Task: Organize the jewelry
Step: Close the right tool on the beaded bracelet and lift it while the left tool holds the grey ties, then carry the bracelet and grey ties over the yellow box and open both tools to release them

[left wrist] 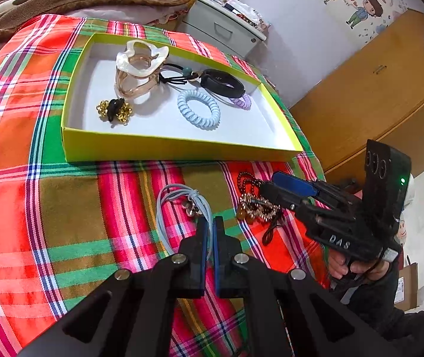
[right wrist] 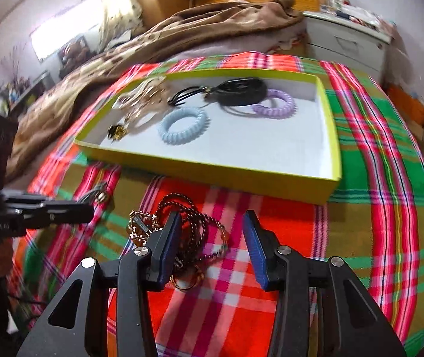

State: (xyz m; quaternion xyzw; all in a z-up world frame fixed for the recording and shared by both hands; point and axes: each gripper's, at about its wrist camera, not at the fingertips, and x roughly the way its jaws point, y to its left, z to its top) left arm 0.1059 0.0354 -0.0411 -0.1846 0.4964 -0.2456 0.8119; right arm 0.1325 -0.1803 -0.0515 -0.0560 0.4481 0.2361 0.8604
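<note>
Motion blur softens my right wrist view, so the tangled necklaces (right wrist: 182, 238) read as one knot; my right gripper (right wrist: 212, 232) hangs released, its left finger hiding part of the heap. My left gripper (left wrist: 209, 229) is clenched on the grey-blue hair tie (left wrist: 164, 208), whose lower loop vanishes under the fingers. At 12 o'clock sits the yellow tray (left wrist: 167, 144) on the plaid cloth (left wrist: 33, 208), holding a blue coil tie (left wrist: 198, 108); the purple coil tie (left wrist: 243, 102) is half hidden behind a black band (left wrist: 222, 83).

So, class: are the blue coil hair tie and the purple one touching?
Apart. The right wrist view shows bare white tray floor between the blue coil and the purple one.
</note>
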